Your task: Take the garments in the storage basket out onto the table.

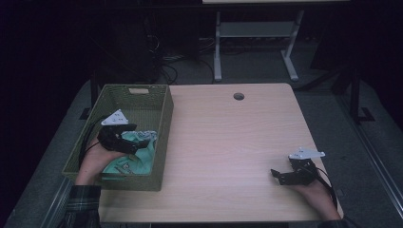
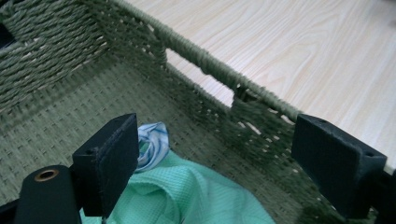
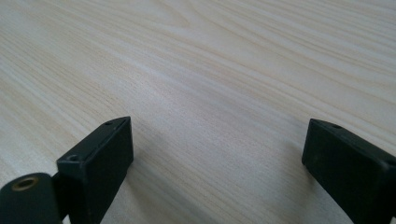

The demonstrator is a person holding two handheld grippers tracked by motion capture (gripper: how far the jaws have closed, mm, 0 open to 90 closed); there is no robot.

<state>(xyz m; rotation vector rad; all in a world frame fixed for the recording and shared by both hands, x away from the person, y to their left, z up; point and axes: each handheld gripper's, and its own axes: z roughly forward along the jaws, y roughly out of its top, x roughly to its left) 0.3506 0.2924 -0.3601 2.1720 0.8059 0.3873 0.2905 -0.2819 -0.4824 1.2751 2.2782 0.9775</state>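
The left gripper point(image 2: 215, 158), jaws apart, hangs inside the basket point(image 2: 205, 60) just above the green cloth point(image 2: 187, 196), which looks soft and light, best pinched at a raised fold, while the right gripper point(image 3: 217, 163) rests open on the tabletop point(image 3: 210, 70).

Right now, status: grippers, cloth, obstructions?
Left gripper open, inside green woven basket, above mint-green cloth. Right gripper open, over bare wooden table. Nothing blocking.

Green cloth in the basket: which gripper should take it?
Left. The left gripper is open inside the basket, over the green cloth. The right gripper is across the table.
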